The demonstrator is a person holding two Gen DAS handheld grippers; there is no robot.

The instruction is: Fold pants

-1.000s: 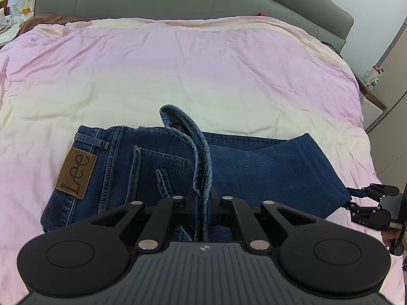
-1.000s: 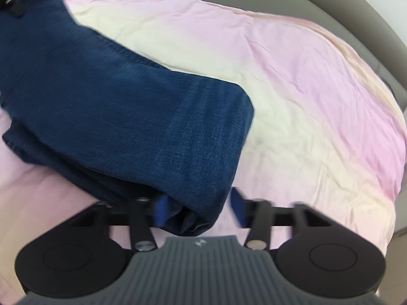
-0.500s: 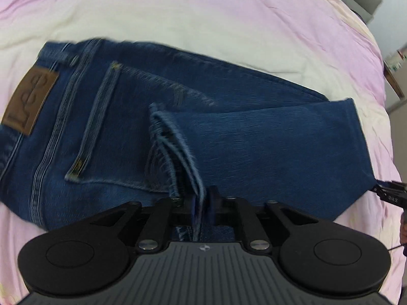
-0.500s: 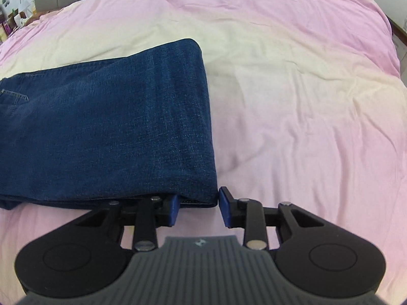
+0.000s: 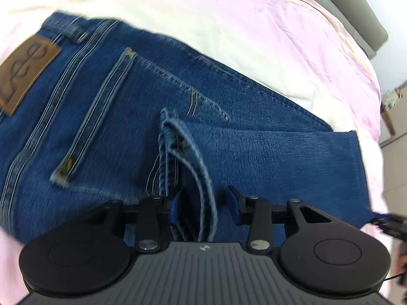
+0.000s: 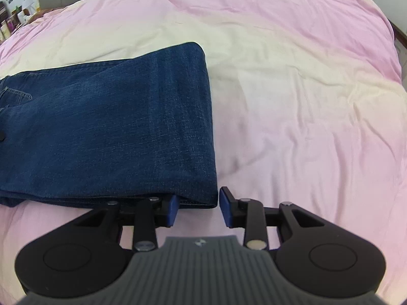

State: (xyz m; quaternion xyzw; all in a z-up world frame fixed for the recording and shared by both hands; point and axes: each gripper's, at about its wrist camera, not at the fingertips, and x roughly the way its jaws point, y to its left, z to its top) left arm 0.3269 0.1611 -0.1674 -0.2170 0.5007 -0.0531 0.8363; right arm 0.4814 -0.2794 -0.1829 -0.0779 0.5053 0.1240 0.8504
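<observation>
Blue Lee jeans (image 5: 106,117) lie folded on the pink bedspread, legs doubled back over the seat. The leg hems (image 5: 178,152) rest on the back pocket area. My left gripper (image 5: 204,208) is open, its jaws apart on either side of the hem, no longer pinching it. In the right wrist view the folded jeans (image 6: 106,127) lie flat, with the fold edge to the right. My right gripper (image 6: 198,209) is open at the jeans' near right corner, with the corner between its jaws. It also shows at the far right of the left wrist view (image 5: 389,225).
The pink and cream bedspread (image 6: 292,101) stretches wide to the right of and beyond the jeans. A grey headboard (image 5: 366,17) runs along the far side. Shelves with small items (image 6: 12,17) stand past the bed's far left corner.
The left gripper lowered the leg hems onto the seat of the jeans and opened, letting them go. The right gripper opened wider at the fold corner.
</observation>
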